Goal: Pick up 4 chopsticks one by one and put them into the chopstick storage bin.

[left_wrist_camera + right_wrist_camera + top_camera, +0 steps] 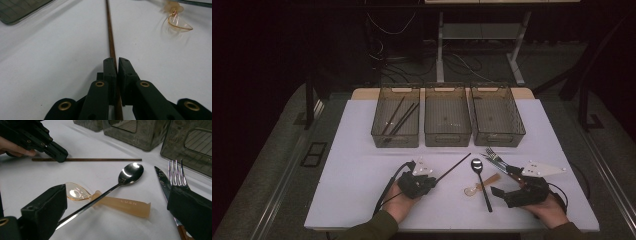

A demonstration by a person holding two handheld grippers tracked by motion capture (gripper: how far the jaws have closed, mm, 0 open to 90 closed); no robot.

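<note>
My left gripper (pixel 432 181) (pixel 117 61) is shut on a thin brown chopstick (pixel 454 166) (pixel 110 32), which lies on the white table and runs forward between the pads. The right gripper view shows that gripper (pixel 58 153) pinching the chopstick (pixel 100 159) near one end. My right gripper (pixel 503 181) (pixel 118 192) stands open low over the table. Between its jaws lie a metal spoon (pixel 477 164) (pixel 131 172) and an amber plastic spoon (pixel 474 189) (pixel 120 203). A fork (pixel 492 154) (pixel 176 173) and a knife (pixel 161 180) pass under its right jaw.
Three translucent dark bins stand in a row at the back of the table: left (pixel 394 140), middle (pixel 447 139), right (pixel 499 140). The left bin holds several dark chopsticks (pixel 399 117). The amber spoon (pixel 178 22) lies to the right of the held chopstick.
</note>
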